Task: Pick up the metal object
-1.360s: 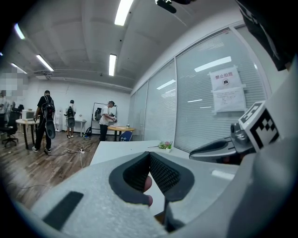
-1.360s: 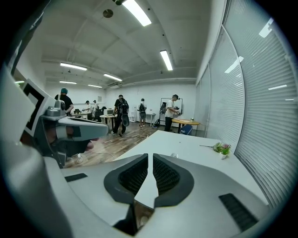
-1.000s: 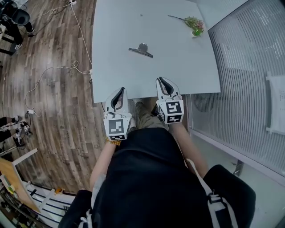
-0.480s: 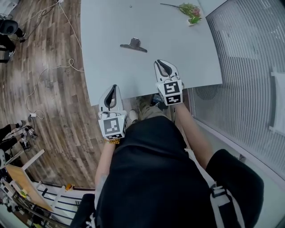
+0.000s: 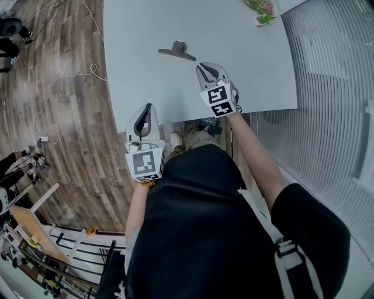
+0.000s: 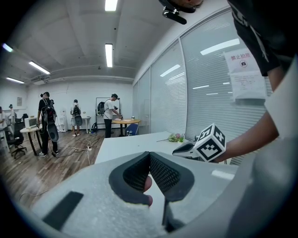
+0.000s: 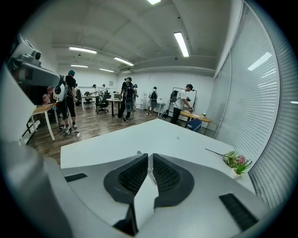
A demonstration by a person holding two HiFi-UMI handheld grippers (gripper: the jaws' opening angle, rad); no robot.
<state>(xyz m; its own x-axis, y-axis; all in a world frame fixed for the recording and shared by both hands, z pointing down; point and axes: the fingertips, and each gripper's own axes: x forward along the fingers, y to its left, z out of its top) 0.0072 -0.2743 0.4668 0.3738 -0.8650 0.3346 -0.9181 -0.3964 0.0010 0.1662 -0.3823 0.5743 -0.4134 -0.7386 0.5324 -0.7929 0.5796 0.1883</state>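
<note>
The flat grey metal clip [image 5: 177, 51] lies untouched on the white table [image 5: 140, 29], in the upper centre of the head view. The right gripper [image 5: 200, 68], which a second ago hung at the table's near edge, now reaches over the tabletop and sits just below and to the right of the clip, apart from it. Its jaws are clenched on nothing. The left gripper [image 5: 148, 107] has stayed lower left of centre, at the table's near edge, its jaw tips meeting, also empty. A small pink and green flower sprig [image 5: 263, 10] has slid to the top right corner.
</note>
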